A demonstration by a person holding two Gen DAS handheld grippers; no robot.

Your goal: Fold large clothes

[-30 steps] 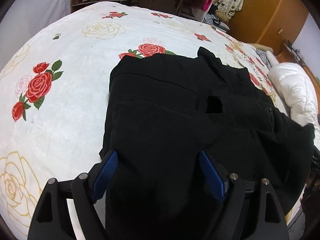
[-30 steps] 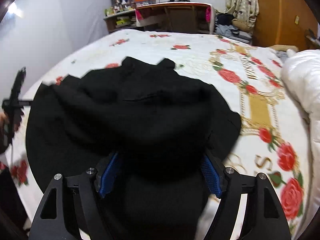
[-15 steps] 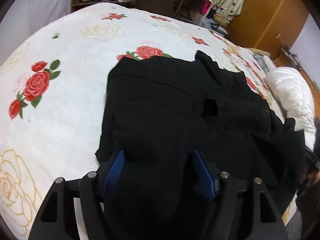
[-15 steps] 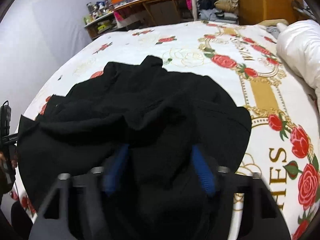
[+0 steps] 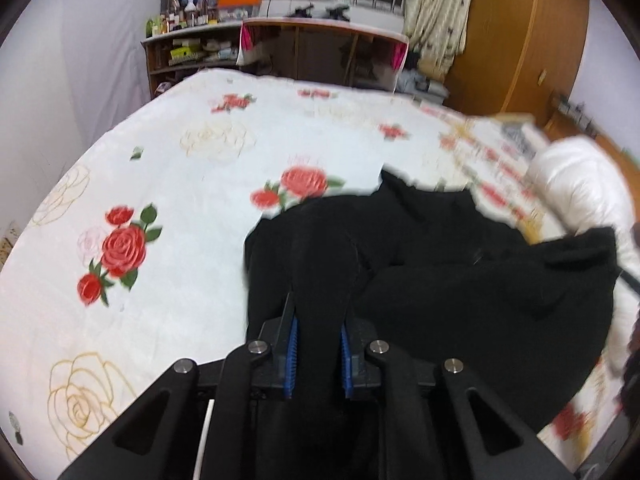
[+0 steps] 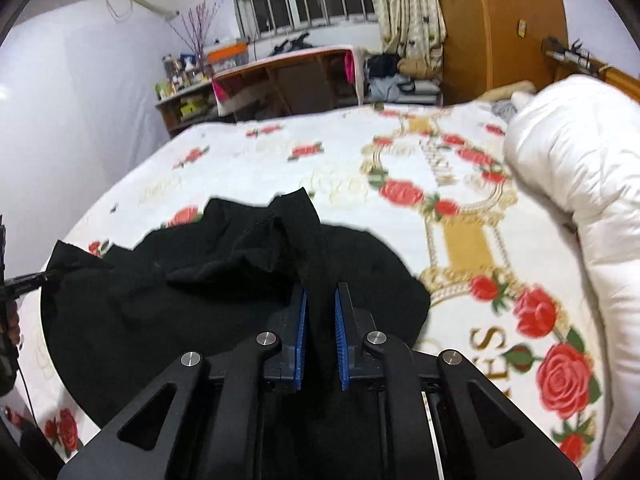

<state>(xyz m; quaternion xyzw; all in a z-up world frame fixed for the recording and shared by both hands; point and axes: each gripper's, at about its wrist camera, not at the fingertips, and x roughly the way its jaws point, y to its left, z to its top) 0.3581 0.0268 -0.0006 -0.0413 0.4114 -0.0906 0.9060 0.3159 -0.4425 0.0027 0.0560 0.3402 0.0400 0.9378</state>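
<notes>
A large black garment [image 5: 460, 280] lies bunched on a bed with a white rose-print cover [image 5: 180, 184]. My left gripper [image 5: 318, 316] is shut on a raised fold of the black garment near its left edge. In the right wrist view the garment [image 6: 160, 304] spreads to the left. My right gripper [image 6: 320, 304] is shut on another raised fold of it near its right edge. The cloth hides both pairs of fingertips. The left gripper also shows at the far left edge of the right wrist view [image 6: 16, 284].
A rolled white duvet [image 6: 576, 168] lies along the bed's right side. Beyond the bed stand a wooden desk [image 5: 320, 52], cluttered shelves [image 5: 188, 48] and an orange wardrobe [image 5: 520, 32]. The bed cover [image 6: 460, 248] lies bare right of the garment.
Both grippers went from wide open over the flat garment to shut on pinched folds. Both have lifted and tilted up, and the garment is now bunched and pulled toward me.
</notes>
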